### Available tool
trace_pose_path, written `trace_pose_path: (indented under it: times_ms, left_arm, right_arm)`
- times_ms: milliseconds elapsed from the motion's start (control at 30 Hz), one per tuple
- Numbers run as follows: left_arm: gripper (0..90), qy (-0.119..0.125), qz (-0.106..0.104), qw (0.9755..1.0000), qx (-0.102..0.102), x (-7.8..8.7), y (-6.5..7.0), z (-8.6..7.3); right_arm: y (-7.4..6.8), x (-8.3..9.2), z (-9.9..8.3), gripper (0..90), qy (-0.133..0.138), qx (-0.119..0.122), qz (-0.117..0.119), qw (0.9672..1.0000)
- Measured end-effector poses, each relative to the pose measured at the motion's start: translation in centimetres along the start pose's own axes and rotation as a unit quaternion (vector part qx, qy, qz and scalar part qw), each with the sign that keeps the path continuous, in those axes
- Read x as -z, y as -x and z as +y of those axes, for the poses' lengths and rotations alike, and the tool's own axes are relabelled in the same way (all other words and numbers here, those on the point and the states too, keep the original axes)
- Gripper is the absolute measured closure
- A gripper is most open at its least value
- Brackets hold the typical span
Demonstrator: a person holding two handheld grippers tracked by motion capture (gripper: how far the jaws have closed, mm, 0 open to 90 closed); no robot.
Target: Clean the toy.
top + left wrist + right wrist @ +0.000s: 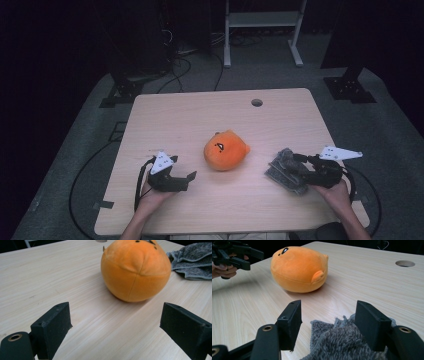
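High view: your left gripper (191, 176) sits on the desk (190, 115), jaws apart, aimed at the orange plush (226, 150), which lies near the desk's middle, between both grippers. Your right gripper (295, 172) rests over the grey towel (287, 170) at the desk's right side, well apart from the plush.

Left gripper view: your jaws stand wide apart with bare desk between them; the plush (136, 270) is just ahead, not touched, the towel (193, 260) beyond it at right.

Right gripper view: your jaws are apart, straddling the towel (342, 342); I cannot tell whether the pads press it. The plush (299, 268) lies ahead, your left gripper (253, 258) past it.
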State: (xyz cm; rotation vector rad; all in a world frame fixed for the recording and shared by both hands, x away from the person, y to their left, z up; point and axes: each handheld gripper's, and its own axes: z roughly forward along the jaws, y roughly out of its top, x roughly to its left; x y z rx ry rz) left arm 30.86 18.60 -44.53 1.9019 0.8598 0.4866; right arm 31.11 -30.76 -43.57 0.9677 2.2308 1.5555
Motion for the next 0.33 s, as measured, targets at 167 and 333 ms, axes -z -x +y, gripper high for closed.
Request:
trace_pose_path:
  times_ms: [167,333]
  left_arm:
    - [8.7,-0.012,0.004,0.9998,-0.014,-0.22,0.1,-0.81]
    - [8.7,-0.017,0.002,0.9997,-0.017,-0.56,0.01,-1.05]
  right_arm:
    - [-0.06,0.3,-0.28,37.2,0.009,-0.003,-0.004,0.9999]
    - [-0.04,0.44,-0.6,37.2,0.01,-0.004,-0.014,0.9998]
